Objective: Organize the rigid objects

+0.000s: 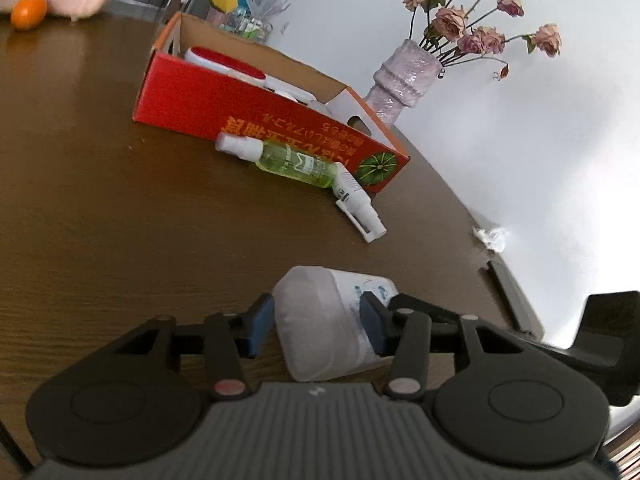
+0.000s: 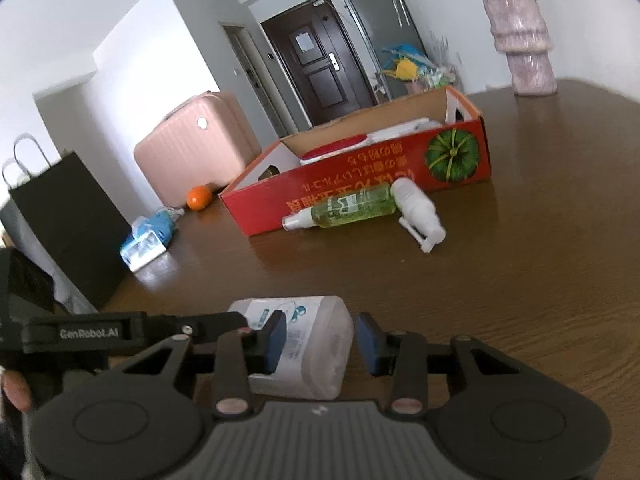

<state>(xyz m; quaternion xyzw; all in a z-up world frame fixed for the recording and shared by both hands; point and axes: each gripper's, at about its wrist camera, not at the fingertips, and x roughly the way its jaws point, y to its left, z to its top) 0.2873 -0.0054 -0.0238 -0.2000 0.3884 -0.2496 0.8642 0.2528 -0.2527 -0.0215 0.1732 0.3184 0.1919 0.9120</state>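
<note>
A translucent white bottle (image 1: 312, 304) with a blue-printed label lies on its side on the brown table. My left gripper (image 1: 316, 328) straddles it, open, its blue pads close beside the bottle's flanks. My right gripper (image 2: 322, 340) is open over the same bottle (image 2: 312, 320), with a gap showing at its right pad. One of the left gripper's fingers (image 2: 192, 326) reaches in from the left. Farther back stands an open red cardboard box (image 1: 224, 108) holding a red and white item (image 1: 228, 60). A green spray bottle (image 1: 292, 164) and a white spray bottle (image 1: 356, 200) lie against its front wall.
An orange (image 2: 199, 197) sits at the table's far edge near a pink suitcase (image 2: 192, 148). A vase of dried roses (image 1: 404, 76) stands beyond the box. A black paper bag (image 2: 68, 220), a blue and white pack (image 2: 148, 240) and a crumpled tissue (image 1: 490, 236) lie near the edges.
</note>
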